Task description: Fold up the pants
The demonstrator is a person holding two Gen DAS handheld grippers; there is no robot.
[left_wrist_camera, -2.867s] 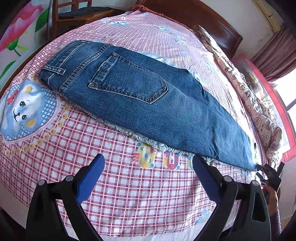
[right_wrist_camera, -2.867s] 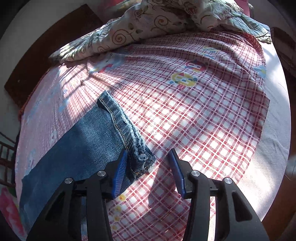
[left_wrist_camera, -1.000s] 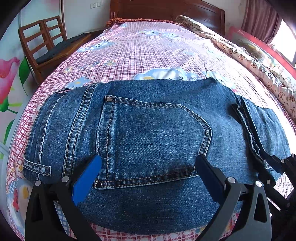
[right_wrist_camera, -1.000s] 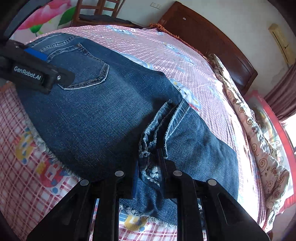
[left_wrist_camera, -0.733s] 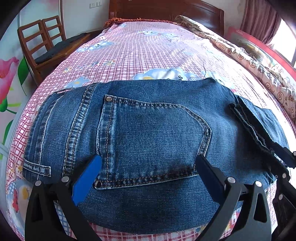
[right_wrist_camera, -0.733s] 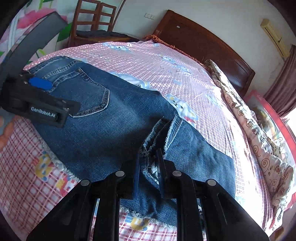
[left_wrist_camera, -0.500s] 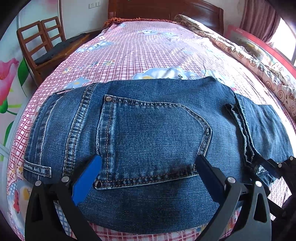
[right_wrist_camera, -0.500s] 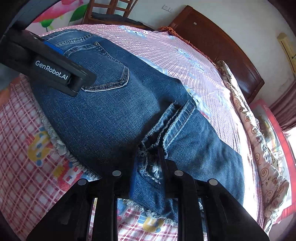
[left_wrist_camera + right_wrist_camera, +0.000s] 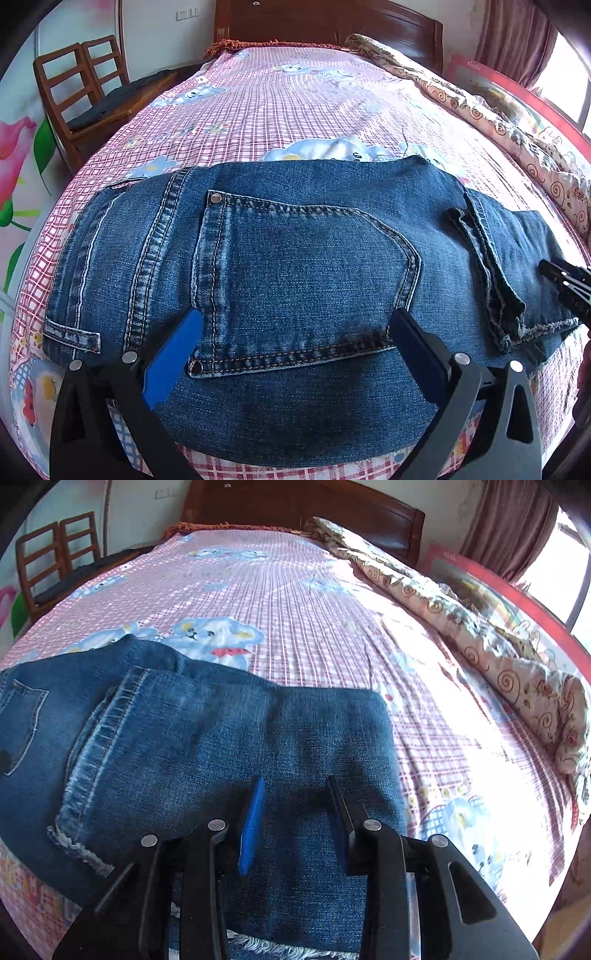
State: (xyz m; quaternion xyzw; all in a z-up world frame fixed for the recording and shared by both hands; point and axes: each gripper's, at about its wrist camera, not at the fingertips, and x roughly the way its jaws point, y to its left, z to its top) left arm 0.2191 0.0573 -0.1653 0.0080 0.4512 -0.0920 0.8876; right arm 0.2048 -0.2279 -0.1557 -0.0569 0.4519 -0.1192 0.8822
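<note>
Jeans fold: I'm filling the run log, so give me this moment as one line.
stage: leg hem laid over jeans | left gripper: open, above back pocket | right gripper: open, empty

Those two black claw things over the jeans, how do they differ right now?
The left gripper is spread wide, straddling the back pocket; the right gripper has a much narrower gap. The left sits over the waist end of the jeans; the right sits over the folded-over leg. Both are open, holding nothing, with blue pads.
</note>
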